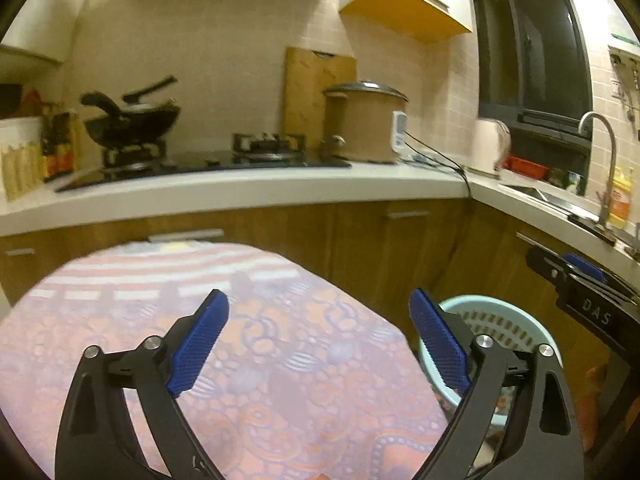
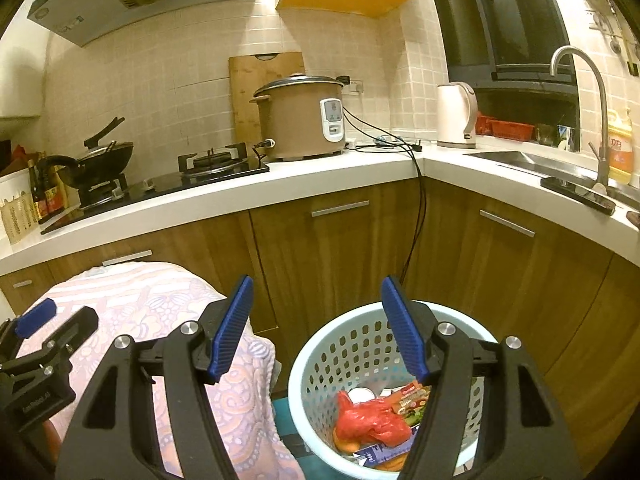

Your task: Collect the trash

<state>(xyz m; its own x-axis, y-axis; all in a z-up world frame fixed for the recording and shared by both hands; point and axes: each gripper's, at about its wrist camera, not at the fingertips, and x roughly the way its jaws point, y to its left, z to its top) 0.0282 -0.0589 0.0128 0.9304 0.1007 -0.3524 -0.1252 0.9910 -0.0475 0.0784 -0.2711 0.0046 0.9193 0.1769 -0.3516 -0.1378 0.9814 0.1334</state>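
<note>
Above the pale blue basket [image 2: 320, 354], where a red bag [image 2: 370, 420] and wrappers already lie, the right gripper [image 2: 316, 328] hangs empty and open, the left gripper [image 1: 318, 344] open beside it over the patterned cloth [image 1: 280, 380], so dropping looks done and fresh trash must be found.

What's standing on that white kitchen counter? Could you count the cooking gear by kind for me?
Black wok with lid, on the stove: 1
Brown electric rice cooker with metal lid: 1
Pale pink electric kettle: 1
Wooden cutting board leaning on the tiled wall: 1
Dark sauce bottles at the far left: 2
Total: 6
</note>
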